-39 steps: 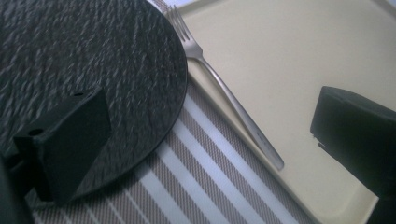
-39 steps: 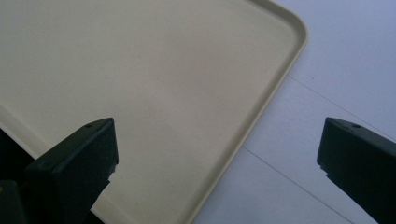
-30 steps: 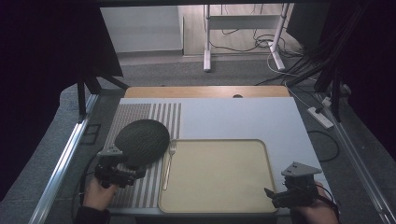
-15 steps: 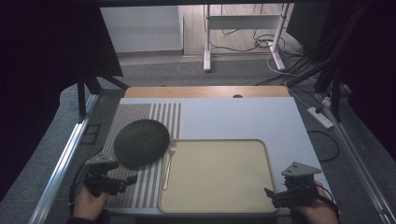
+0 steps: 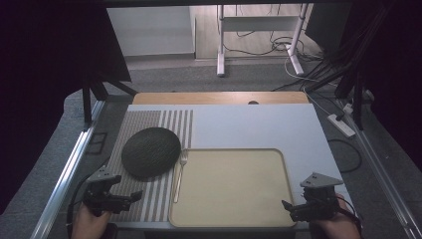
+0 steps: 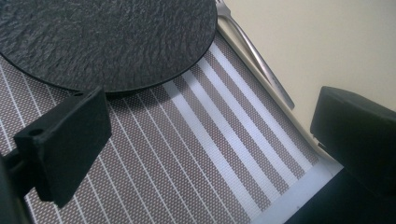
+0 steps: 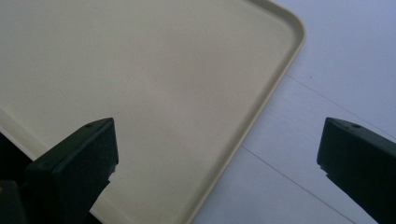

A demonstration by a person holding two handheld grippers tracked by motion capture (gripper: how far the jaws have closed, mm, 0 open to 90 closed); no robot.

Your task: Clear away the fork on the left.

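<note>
A round dark slate plate [image 5: 151,151] [image 6: 107,42] lies on a striped placemat [image 5: 149,199] [image 6: 187,154] at the table's left. A silver fork [image 5: 179,174] [image 6: 257,60] lies between the plate and a beige tray [image 5: 231,186] [image 7: 154,88]. My left gripper [image 5: 130,198] [image 6: 210,149] is open, low over the mat's near corner, short of the plate's edge. Over the tray's near right corner my right gripper [image 5: 291,210] [image 7: 217,163] is open with nothing between its jaws.
The white tabletop [image 5: 249,124] runs behind the tray, with a wooden strip [image 5: 219,97] along its far edge. Metal rails flank the table. A power strip [image 5: 341,124] and cables lie on the floor to the right.
My left gripper has drawn back from the plate's near edge toward the mat's near left corner. The plate stays put. The right gripper has not moved.
</note>
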